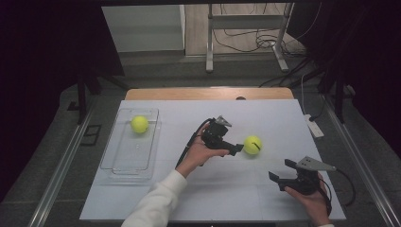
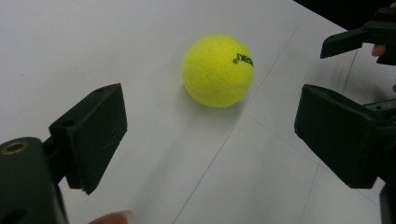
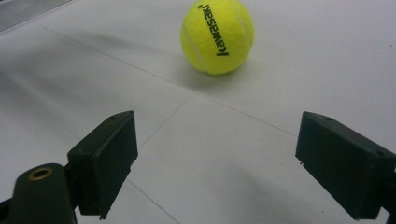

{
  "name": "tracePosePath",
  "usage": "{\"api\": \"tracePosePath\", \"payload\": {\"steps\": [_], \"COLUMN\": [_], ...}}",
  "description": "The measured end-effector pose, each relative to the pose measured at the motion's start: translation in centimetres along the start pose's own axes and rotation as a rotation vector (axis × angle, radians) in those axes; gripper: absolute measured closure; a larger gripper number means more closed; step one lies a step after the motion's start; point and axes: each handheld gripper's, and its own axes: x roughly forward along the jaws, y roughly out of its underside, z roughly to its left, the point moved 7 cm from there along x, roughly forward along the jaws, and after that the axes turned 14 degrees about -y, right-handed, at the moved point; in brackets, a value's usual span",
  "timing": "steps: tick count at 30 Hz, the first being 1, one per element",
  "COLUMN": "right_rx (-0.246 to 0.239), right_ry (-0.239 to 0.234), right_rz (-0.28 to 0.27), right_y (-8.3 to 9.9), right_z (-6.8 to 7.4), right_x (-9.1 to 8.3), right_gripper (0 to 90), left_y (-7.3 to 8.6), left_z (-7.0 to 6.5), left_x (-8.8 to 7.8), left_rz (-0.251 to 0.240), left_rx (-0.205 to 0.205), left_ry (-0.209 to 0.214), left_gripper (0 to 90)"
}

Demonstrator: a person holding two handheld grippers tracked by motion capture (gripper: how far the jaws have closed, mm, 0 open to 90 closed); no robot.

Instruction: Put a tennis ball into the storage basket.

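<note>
Tennis ball (image 1: pixel 252 144) loose on the white table (image 1: pixel 265 198), right of centre, well clear of every edge. Left gripper (image 1: pixel 235 148) just beside it on the ball's left, tips almost at the felt but apart from it. In the left gripper view, ball (image 2: pixel 218 70) ahead of the jaws and a little beyond their tips, not yet between the pads; slightly off toward the left half of the gap. Jaws wide, nothing held.

Right gripper (image 1: pixel 280 176) nearer the front right corner of the table, near the ball but plainly farther off than the left. Jaws wide too, empty; right gripper view puts the ball (image 3: pixel 217 36) well ahead, bare table between.

Round thing, so no long axis to line up with: any approach line serves, provided the pads straddle the widest part. Relation that matters: ball lies straight along the left gripper's pointing line, one short push forward from sitting inside the gap. Left is judged the working hand; right judged idle.

Second tennis ball (image 1: pixel 139 124) already inside the clear tray (image 1: pixel 124 165) near the table's left edge, at the tray's far end. Likely destination for the loose ball as well.

Risk, as a judgement: a pad tip nudging the ball before closing, sending it rolling rightward.
</note>
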Motion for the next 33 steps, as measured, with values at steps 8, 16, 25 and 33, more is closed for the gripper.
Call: {"api": "tracePosePath", "payload": {"steps": [8, 16, 25, 33], "right_rx": [-0.008, -0.007, -0.005, -0.004], "right_ry": [-0.013, -0.014, -0.013, -0.013], "right_rz": [0.003, 0.002, 0.004, 0.005], "right_y": [-0.2, -0.3, -0.2, -0.1], "right_z": [0.0, 0.0, 0.0, 0.0], "right_x": [0.5, 0.5, 0.5, 0.5], "right_gripper": [13.4, 13.4, 13.5, 13.5], "left_y": [-0.4, -0.8, -1.3, -1.5], "left_z": [0.0, -0.1, -0.5, -0.6], "left_x": [0.7, 1.3, 2.0, 2.9], "left_rz": [0.005, 0.014, 0.024, 0.040], "left_rx": [-0.006, -0.003, 0.005, 0.004], "left_ry": [-0.003, -0.001, 0.007, 0.011], "left_gripper": [10.7, 10.7, 10.5, 10.4]}}
